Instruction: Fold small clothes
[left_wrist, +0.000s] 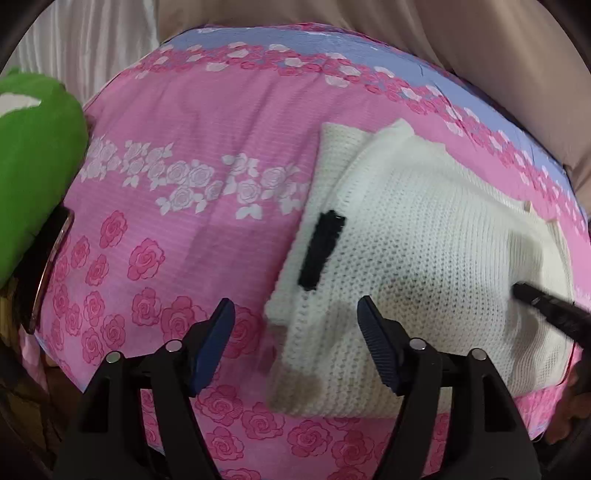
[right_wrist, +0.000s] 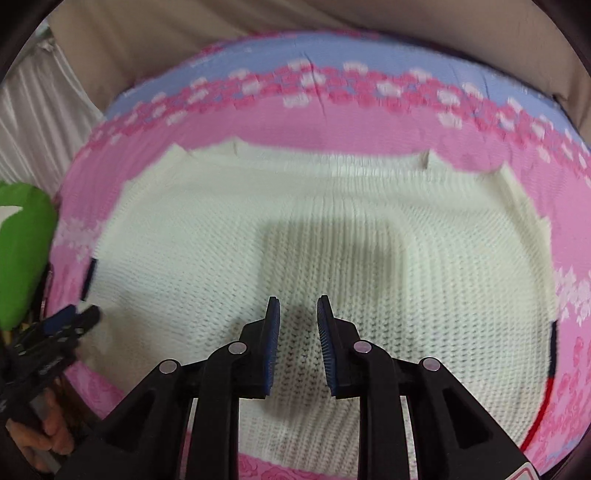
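Our left claw (left_wrist: 295, 314) spread, right claw (right_wrist: 298, 314) slightly parted, both empty above the white knit sweater (right_wrist: 332, 240) on the rose-print sheet (left_wrist: 184, 147).

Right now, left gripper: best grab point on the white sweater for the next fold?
The white knit sweater lies flat on the pink bedsheet. Probably pinch its free left edge near the black stripe, coming in from the left; the open left gripper already straddles that edge.

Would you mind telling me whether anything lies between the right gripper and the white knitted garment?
Nothing visible does. The right gripper, jaws apart, hangs directly above the white knitted garment, which lies spread on the pink floral sheet. The left gripper is at the garment's left edge, out of the way.
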